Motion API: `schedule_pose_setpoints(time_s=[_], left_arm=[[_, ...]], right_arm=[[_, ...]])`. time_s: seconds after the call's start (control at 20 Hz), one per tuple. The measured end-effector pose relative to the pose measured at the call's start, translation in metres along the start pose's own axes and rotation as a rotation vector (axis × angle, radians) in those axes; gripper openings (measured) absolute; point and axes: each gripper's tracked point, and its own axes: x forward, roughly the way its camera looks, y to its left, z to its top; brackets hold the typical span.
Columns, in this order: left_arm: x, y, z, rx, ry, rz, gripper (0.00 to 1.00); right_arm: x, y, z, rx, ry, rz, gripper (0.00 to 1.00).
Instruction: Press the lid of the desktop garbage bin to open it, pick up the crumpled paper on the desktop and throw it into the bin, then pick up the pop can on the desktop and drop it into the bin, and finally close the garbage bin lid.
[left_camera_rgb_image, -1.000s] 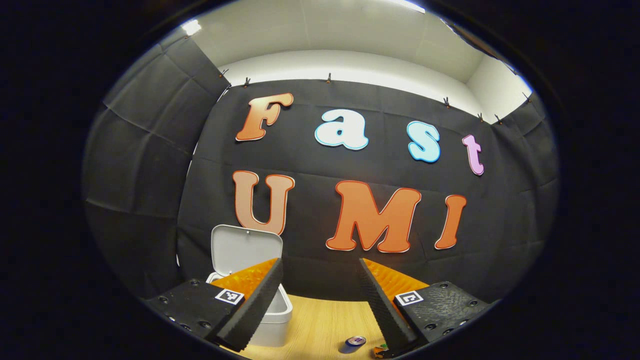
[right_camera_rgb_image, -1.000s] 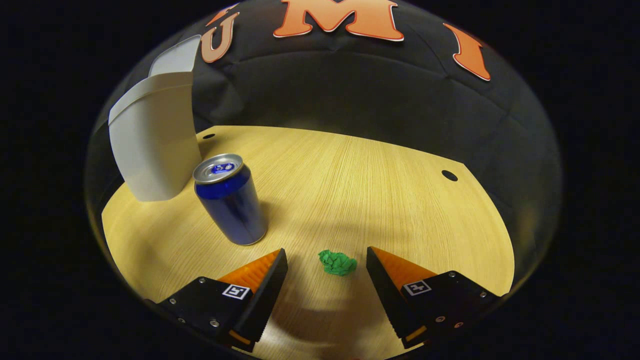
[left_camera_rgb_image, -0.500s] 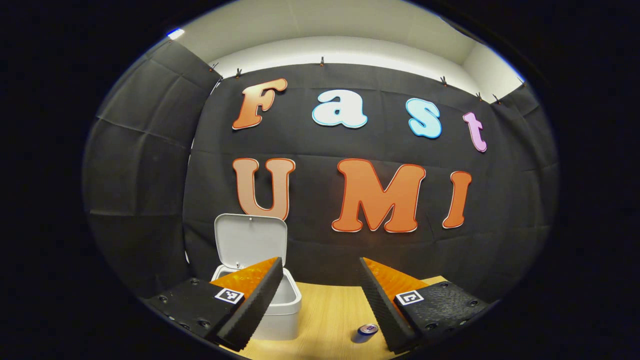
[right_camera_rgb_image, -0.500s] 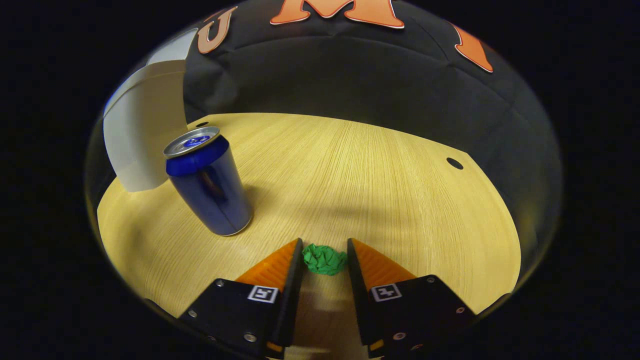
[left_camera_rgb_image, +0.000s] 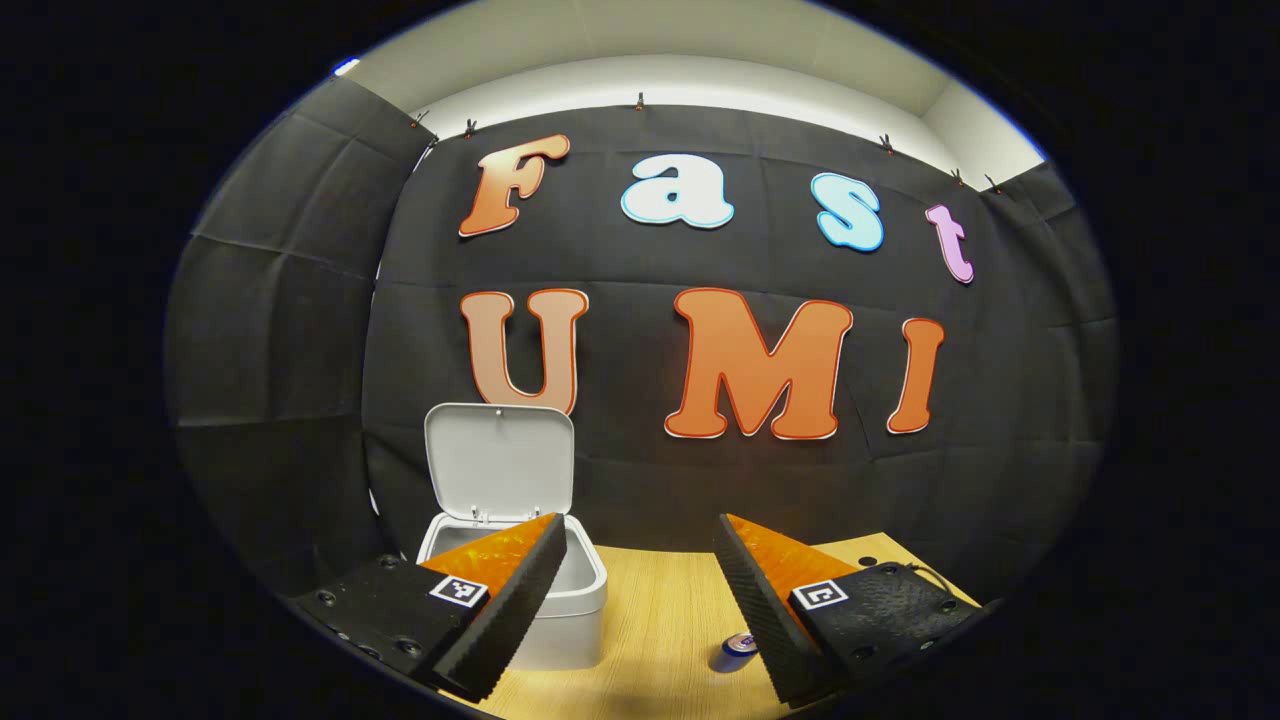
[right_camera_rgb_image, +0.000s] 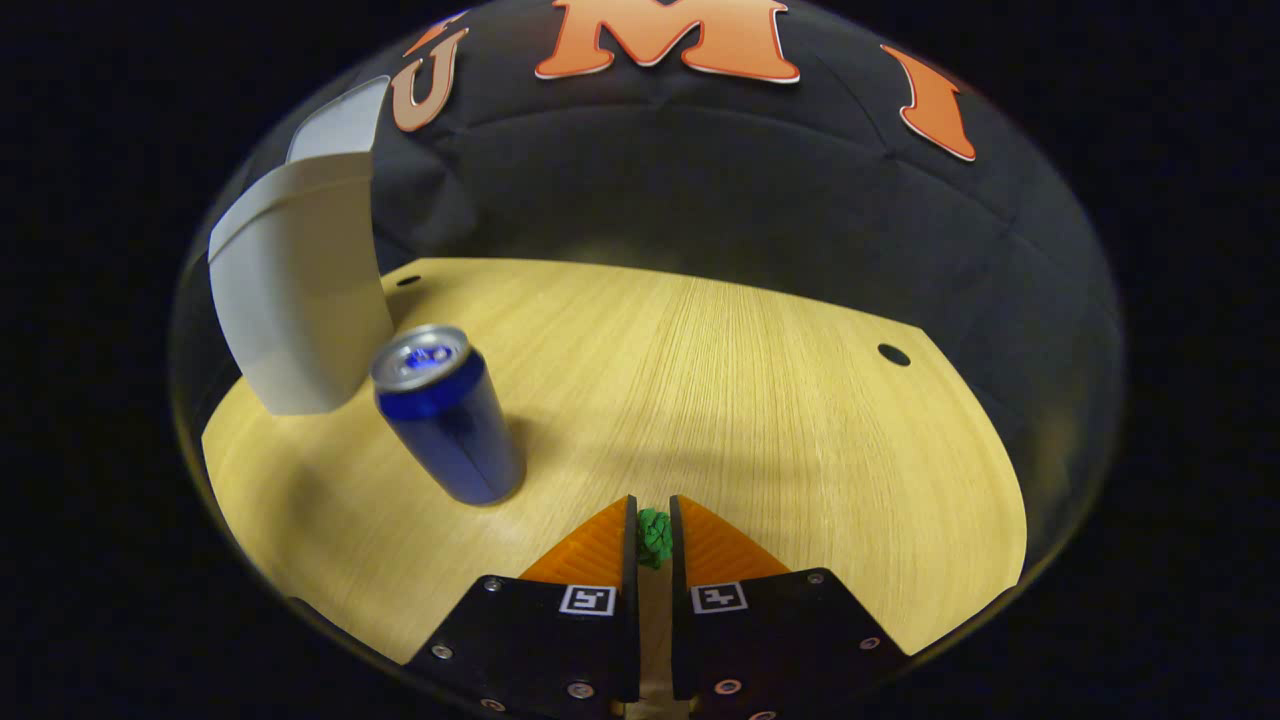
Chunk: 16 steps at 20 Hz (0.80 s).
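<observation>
In the right gripper view, my right gripper (right_camera_rgb_image: 654, 530) is shut on the green crumpled paper (right_camera_rgb_image: 656, 534), squeezed small between the fingers just above the wooden desktop (right_camera_rgb_image: 760, 400). The blue pop can (right_camera_rgb_image: 445, 415) stands upright to its left, in front of the white garbage bin (right_camera_rgb_image: 295, 290). In the left gripper view, my left gripper (left_camera_rgb_image: 640, 590) hangs open and empty in the air. The bin (left_camera_rgb_image: 575, 600) sits behind its left finger with the lid (left_camera_rgb_image: 500, 462) standing upright and open. The can (left_camera_rgb_image: 738, 645) peeks out by the right finger.
Black cloth walls close off the back and both sides of the desk. Two round cable holes (right_camera_rgb_image: 893, 354) (right_camera_rgb_image: 408, 281) sit near the desktop's far edge. Bare wood stretches to the right of the can.
My right gripper has closed from wide open onto the green paper, pinching it tight. The left gripper view has tilted down, showing more of the bin and desk.
</observation>
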Motion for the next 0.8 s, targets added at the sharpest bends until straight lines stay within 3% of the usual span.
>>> schedule_pose_setpoints(time_s=[0.35, 0.8], left_arm=[[-0.003, 0.017, -0.005, -0.029, 0.001, 0.0, 0.94], [-0.018, 0.07, -0.013, -0.052, -0.003, 0.084, 0.94]], right_arm=[[-0.053, 0.021, 0.102, -0.019, -0.173, 0.041, 0.13], [-0.105, 0.117, 0.229, -0.031, -0.335, 0.227, 0.13]])
